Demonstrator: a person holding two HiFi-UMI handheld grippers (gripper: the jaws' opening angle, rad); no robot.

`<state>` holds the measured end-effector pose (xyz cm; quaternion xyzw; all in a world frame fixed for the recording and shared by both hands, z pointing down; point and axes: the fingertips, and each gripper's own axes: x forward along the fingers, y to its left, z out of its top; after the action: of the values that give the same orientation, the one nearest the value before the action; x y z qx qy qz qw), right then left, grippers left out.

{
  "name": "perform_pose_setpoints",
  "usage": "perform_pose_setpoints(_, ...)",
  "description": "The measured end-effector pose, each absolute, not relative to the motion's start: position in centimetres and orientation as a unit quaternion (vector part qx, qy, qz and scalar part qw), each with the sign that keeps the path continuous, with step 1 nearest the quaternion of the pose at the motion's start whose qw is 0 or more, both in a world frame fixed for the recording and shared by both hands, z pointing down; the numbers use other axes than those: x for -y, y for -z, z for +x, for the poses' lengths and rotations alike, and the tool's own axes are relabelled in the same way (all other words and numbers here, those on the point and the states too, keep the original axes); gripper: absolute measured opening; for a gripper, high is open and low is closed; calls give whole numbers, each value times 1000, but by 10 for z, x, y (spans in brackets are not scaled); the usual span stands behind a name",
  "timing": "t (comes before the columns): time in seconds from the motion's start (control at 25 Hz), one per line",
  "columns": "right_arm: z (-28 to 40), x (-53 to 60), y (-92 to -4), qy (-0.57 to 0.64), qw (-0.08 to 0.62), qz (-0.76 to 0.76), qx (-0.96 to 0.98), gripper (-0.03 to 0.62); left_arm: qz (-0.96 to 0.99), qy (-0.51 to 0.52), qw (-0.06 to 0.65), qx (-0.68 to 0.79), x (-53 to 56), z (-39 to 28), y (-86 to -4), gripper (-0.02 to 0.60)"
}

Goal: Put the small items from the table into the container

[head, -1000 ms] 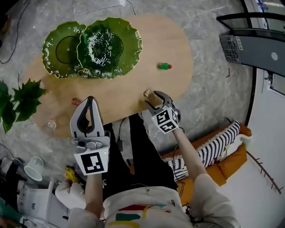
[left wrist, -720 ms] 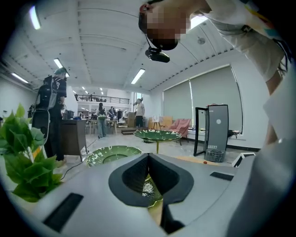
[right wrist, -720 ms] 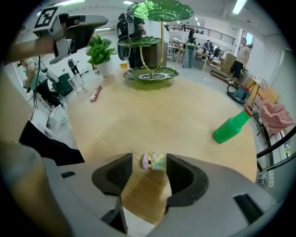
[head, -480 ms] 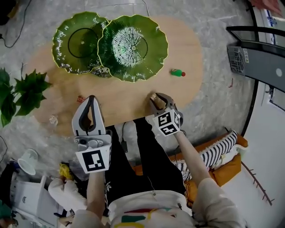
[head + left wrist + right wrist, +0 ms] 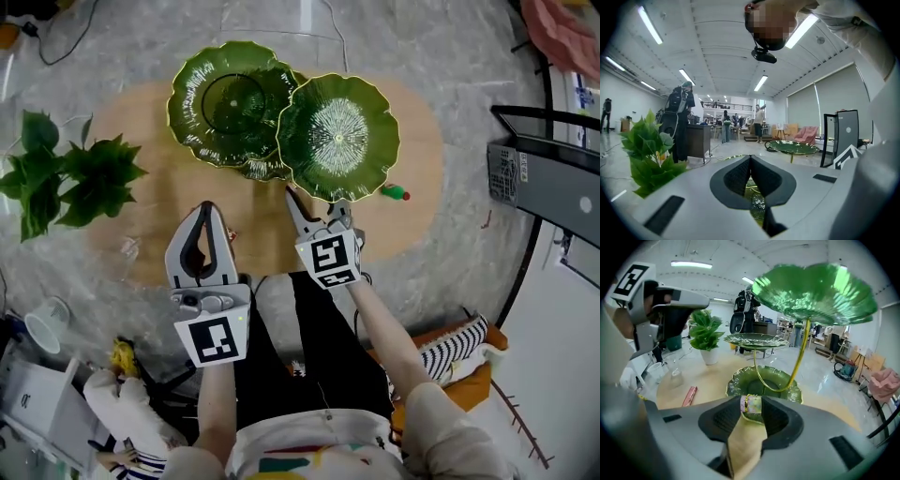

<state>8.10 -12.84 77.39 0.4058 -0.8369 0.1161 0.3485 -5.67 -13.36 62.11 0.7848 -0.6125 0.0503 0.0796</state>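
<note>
The small wrapped thing (pink, with a gold band) had just been picked up off the table; it was now squeezed tight in the right gripper and held up near the green leaf dishes; so it was likely to be dropped in next; the left gripper was closed on nothing; other small things were left on the table.

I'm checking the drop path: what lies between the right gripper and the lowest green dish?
Only bare table, in the right gripper view; the right gripper grips a small item.
</note>
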Motion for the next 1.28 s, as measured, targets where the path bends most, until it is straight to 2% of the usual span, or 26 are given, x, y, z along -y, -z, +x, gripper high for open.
perform_pose_setpoints(0.44,42,199,-821,-143,365,410,823,143,770,-54,114,626,130,-82,-642,8)
perform_pose_setpoints(1.28,24,216,-864,-140,416,386,811,146,788,-55,109,603,124,-86,-650,8)
